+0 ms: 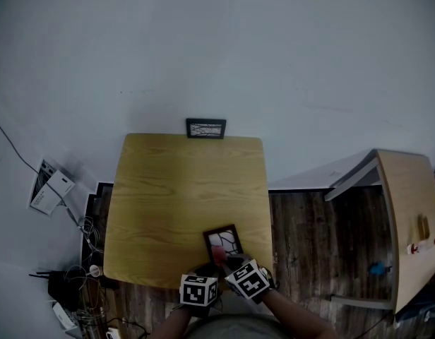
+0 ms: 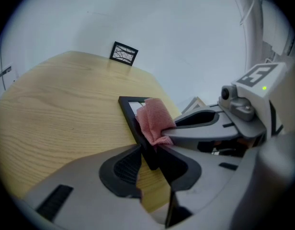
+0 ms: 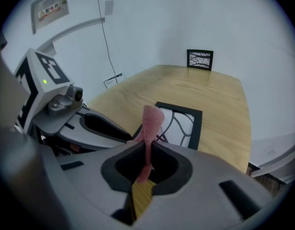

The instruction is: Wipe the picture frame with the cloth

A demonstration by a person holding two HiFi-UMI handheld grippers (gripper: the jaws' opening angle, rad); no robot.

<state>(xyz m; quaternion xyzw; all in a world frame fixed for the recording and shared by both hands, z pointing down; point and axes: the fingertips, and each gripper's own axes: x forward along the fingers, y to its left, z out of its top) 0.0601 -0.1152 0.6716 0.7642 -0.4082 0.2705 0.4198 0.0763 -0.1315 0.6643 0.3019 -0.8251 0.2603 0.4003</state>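
Observation:
A black picture frame [image 1: 223, 241] with a branch-pattern print lies flat near the front edge of the wooden table [image 1: 182, 189]. My left gripper [image 2: 150, 157] is shut on the near edge of that picture frame [image 2: 133, 111] and holds it in place. My right gripper [image 3: 148, 151] is shut on a pink cloth [image 3: 151, 121], which stands up out of the jaws over the near left part of the frame [image 3: 183, 123]. In the left gripper view the cloth [image 2: 154, 120] rests against the frame's near right edge. Both grippers [image 1: 203, 277] [image 1: 235, 263] sit side by side at the table's front.
A second small black frame [image 1: 205, 128] stands against the wall at the table's far edge. A lighter wooden table [image 1: 408, 217] with small items stands to the right. Cables and boxes [image 1: 66, 260] lie on the floor at the left.

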